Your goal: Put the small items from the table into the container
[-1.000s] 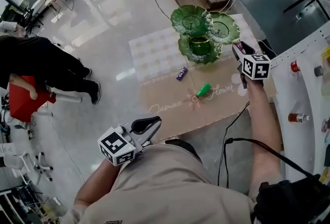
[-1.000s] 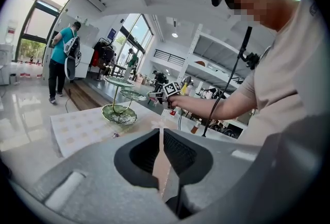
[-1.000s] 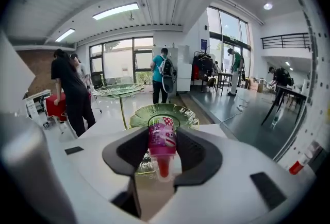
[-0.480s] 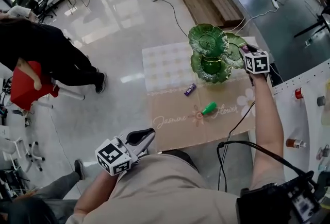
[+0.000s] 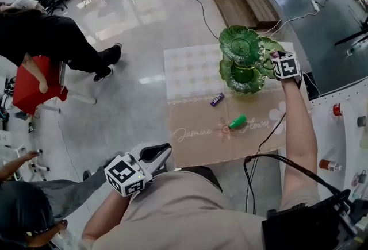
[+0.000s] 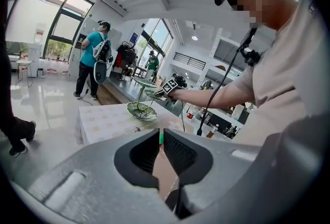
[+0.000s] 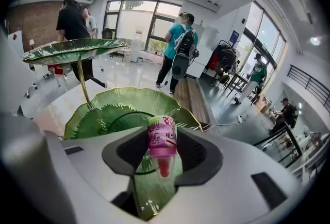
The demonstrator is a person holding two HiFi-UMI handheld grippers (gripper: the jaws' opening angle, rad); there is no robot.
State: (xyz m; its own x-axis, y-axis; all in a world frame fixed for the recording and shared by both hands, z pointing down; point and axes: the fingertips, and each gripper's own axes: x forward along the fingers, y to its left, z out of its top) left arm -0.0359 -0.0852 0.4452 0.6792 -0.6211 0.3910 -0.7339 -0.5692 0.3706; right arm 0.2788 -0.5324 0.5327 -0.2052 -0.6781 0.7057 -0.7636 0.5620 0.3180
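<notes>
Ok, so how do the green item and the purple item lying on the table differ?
The green item is bright green and looks tapered; the purple item is dark, flatter and a little smaller. The green item lies on the brown part of the tablecloth, by the lettering; the purple item lies at the edge of the pale checked part, nearer the green tiered dish. Both lie loose, with nothing touching them.

Beige shirt (image 5: pixel 190 208), black cable (image 5: pixel 270 158), grey left tool (image 5: pixel 164 152), black-and-white marker cubes (image 5: pixel 124 175)

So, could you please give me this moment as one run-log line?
right gripper shut on pink packet, at dish | left gripper shut, empty | on table: purple item, green item
</notes>
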